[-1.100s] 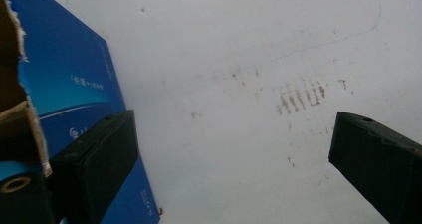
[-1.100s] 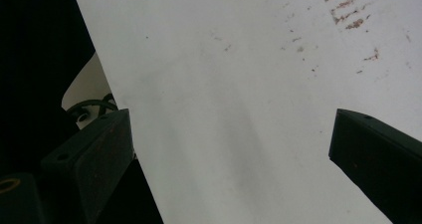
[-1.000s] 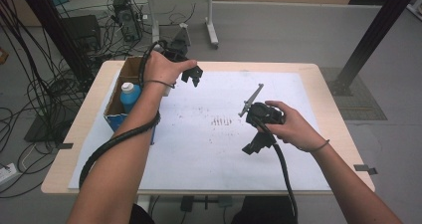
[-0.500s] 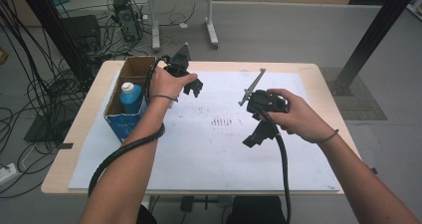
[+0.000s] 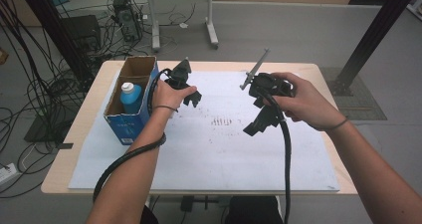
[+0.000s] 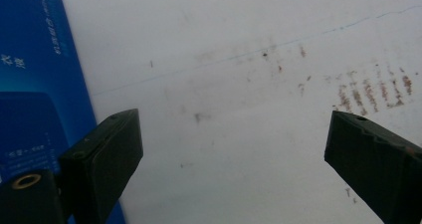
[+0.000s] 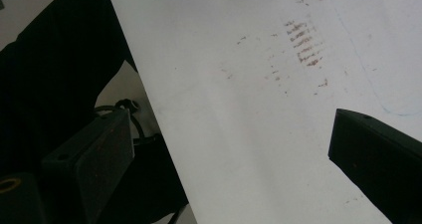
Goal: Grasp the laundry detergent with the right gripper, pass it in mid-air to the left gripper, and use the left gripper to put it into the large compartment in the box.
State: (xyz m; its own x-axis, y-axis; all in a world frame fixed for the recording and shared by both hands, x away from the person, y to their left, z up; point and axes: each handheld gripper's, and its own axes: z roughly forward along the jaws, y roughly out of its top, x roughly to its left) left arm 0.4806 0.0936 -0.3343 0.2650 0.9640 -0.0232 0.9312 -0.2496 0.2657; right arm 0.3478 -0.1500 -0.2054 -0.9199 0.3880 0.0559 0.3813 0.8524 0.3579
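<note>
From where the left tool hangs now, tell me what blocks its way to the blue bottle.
The cardboard box does: the blue bottle stands inside it, and the box's near wall lies between it and the open left tool. From above, nothing visible covers the bottle.

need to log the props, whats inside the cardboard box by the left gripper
A blue bottle with a white cap stands in the near compartment of the cardboard box. Its lower part is hidden by the box wall; the far compartment's bottom is not visible.
</note>
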